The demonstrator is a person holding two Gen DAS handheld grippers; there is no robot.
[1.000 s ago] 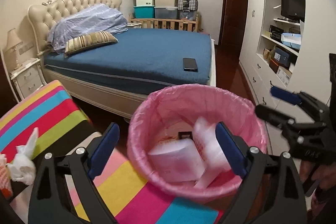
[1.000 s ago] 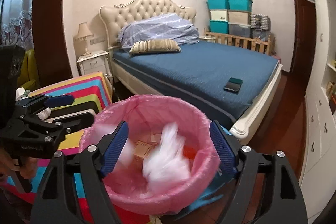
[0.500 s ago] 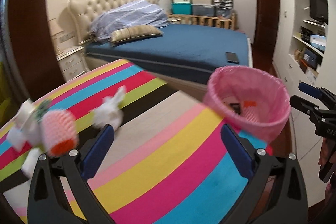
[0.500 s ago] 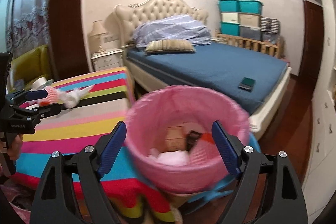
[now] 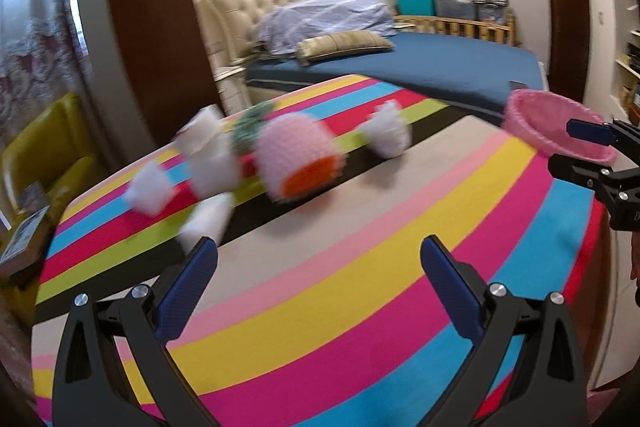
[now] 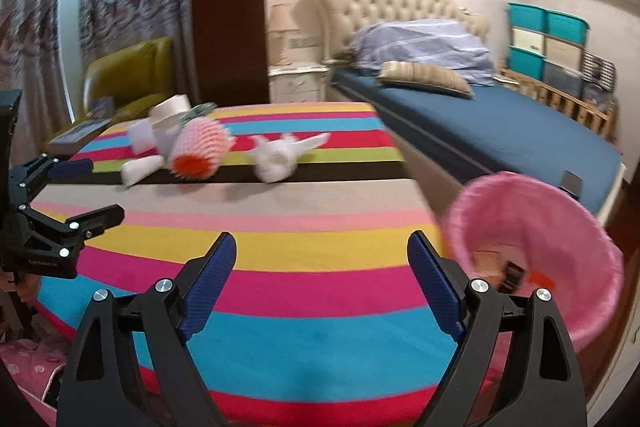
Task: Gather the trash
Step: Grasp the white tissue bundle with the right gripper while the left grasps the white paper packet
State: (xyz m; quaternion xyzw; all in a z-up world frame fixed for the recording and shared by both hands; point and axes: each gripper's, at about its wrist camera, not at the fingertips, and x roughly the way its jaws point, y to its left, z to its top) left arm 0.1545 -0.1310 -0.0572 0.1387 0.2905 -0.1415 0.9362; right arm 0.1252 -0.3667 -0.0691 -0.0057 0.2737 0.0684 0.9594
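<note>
I have both tools aimed across the striped counter [image 5: 360,267] at the trash left on it. My left tool [image 5: 320,287] hangs spread wide with nothing between its pads, lined up toward the heap at the far side. My right tool [image 6: 322,279] is empty too, and its jaws are opening, which I read as getting ready for the next pick.

The trash sits in a cluster near the far edge: a pink foam sleeve with an orange end [image 6: 198,151], several white paper scraps [image 6: 140,169] beside and behind it, a green bit [image 5: 250,131] touching the sleeve's back, and a crumpled white tissue [image 6: 280,157] a little apart toward the bed [image 6: 500,123]. All of it is blurred in the left view, so I cannot count the scraps surely. The pink-lined bin [image 6: 532,251] stands off the counter's corner on the bed side, close enough that I can swing over it; some trash already lies inside.

A second ago both tools hung right over the bin, with paper dropping from the right one. Since then I have swung both away toward the counter, the bin has slid to the right edge of each view, and the heap has come to the middle. My left tool opened a touch further as it went.
</note>
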